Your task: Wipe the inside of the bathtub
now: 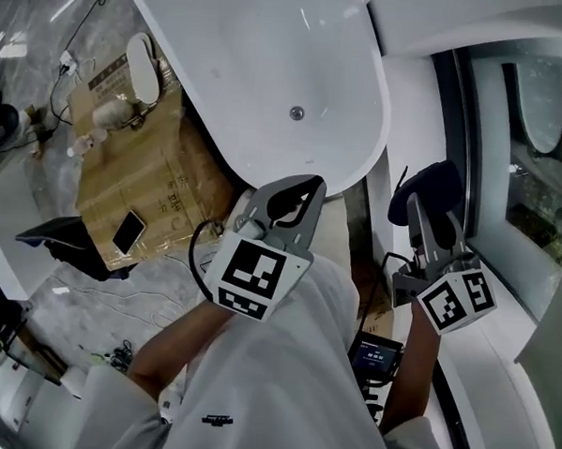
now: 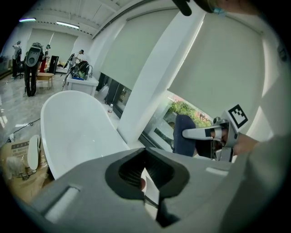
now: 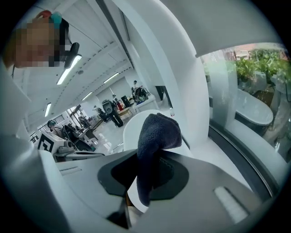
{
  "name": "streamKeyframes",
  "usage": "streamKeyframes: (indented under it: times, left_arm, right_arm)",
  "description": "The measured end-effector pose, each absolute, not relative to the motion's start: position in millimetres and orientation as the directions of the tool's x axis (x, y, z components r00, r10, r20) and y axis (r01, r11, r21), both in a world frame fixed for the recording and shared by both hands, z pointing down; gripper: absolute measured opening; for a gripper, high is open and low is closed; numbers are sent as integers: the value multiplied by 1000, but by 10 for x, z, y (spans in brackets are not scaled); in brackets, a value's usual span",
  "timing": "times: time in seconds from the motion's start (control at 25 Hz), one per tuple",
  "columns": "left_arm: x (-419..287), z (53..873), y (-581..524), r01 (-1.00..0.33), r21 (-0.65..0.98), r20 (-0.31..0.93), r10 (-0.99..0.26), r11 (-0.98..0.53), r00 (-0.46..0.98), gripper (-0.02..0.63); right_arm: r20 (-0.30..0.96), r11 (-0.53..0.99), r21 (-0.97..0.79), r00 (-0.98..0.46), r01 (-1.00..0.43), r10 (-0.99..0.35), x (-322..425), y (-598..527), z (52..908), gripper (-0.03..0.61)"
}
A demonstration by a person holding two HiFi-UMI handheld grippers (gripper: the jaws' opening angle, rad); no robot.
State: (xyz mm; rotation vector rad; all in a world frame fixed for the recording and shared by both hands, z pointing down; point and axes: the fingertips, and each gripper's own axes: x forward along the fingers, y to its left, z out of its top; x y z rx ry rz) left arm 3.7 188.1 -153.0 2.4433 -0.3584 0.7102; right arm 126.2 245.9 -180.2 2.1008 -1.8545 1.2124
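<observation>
The white bathtub [image 1: 252, 67] lies at the top of the head view with its drain [image 1: 296, 112] near the close end; it also shows in the left gripper view [image 2: 72, 132] and, partly, in the right gripper view [image 3: 129, 123]. My left gripper [image 1: 313, 185] hovers just outside the tub's near rim, its jaws shut with nothing between them [image 2: 146, 152]. To the right of the tub, my right gripper [image 1: 416, 205] is shut on a dark blue cloth [image 1: 433, 185], which bunches above the jaws [image 3: 157, 136]. That cloth [image 2: 183, 136] is also seen from the left gripper view.
Flattened cardboard [image 1: 138, 179] lies on the floor left of the tub, with a phone [image 1: 128, 232] and a white slipper [image 1: 144, 66] on it. A glass wall [image 1: 538, 167] and a white ledge run along the right. A white pillar [image 2: 150, 91] stands behind the tub.
</observation>
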Motion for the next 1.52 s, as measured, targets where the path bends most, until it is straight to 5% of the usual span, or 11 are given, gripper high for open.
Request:
streamKeyframes:
  times: [1.52]
  left_arm:
    - [922,804,1740,-519,568,661,-20,-639,750,-2]
  right_arm:
    - [815,-463,-369,-41,-806,-579,2143,2020,1032,51]
